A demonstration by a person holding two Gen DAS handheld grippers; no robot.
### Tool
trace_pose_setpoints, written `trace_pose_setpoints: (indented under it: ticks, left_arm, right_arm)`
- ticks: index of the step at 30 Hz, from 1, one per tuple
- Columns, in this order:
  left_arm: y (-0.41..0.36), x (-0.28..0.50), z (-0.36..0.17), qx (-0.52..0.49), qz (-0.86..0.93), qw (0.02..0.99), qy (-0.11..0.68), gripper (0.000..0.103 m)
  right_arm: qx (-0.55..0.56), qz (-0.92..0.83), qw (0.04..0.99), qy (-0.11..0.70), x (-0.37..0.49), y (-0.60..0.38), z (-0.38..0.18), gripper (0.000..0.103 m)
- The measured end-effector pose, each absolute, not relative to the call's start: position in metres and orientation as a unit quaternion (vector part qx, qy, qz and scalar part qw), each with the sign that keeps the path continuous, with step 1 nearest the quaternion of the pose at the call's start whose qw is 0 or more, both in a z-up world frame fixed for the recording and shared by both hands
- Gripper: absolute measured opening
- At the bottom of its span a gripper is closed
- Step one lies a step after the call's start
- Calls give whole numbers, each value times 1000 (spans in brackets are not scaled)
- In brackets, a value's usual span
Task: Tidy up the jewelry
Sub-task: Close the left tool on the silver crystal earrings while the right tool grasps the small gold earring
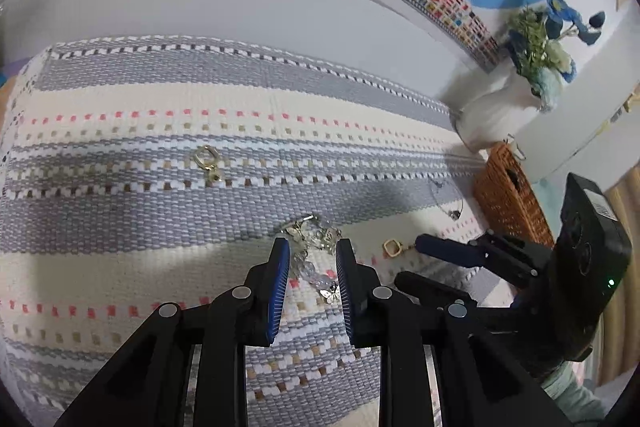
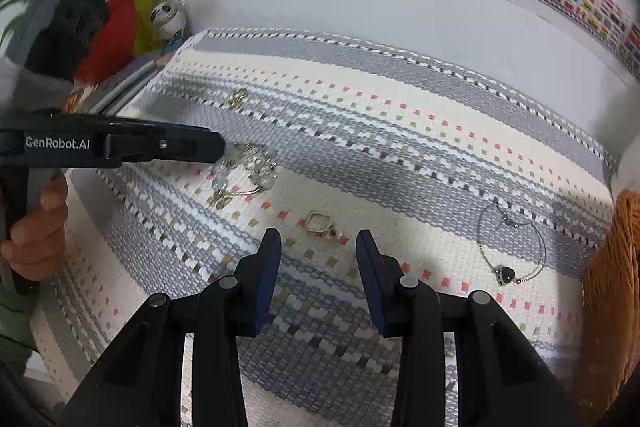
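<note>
The left gripper (image 1: 313,251) has its fingers spread narrowly around a clear-beaded silver charm bracelet (image 1: 314,255) lying on the striped woven mat (image 1: 160,211), pads not visibly pressing it. The right gripper (image 2: 319,241) stands parted, a small gold square earring (image 2: 320,223) just beyond its fingertips.

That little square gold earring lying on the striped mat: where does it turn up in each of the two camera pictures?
Left wrist view: the square gold earring lies low and right of centre, just beyond the left gripper.
Right wrist view: the earring lies near the centre, just ahead of the right gripper.
Shared landmark: the wicker basket, at the mat's right edge in both.
</note>
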State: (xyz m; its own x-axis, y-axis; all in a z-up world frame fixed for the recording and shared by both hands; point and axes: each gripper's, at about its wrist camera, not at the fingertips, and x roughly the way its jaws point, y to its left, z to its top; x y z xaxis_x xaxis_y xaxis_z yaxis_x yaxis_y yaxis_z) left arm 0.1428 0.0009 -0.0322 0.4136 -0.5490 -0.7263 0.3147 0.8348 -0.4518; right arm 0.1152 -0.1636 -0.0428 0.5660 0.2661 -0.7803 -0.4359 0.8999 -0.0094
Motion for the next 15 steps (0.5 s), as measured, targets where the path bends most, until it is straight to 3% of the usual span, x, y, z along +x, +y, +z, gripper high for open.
trace_pose_setpoints:
  ticks: [6,11,13,15]
  left_arm:
    - [-2,148,-38,-120,-246,829,487,24]
    - [5,151,-41,-145,-247,823,491,24]
    - [7,152,-41,-151,-248,821,492,25]
    - [6,152,-41,-150,-248,822,490,28]
  right_arm:
    - [-110,183,883,419,121,-161,-45,42]
    - [-100,184,884,419,125,-165,-44,34]
    - [-107,183,884,417,124,-162,-43,21]
    - [-118,183,884,414,122,-159,-43,15]
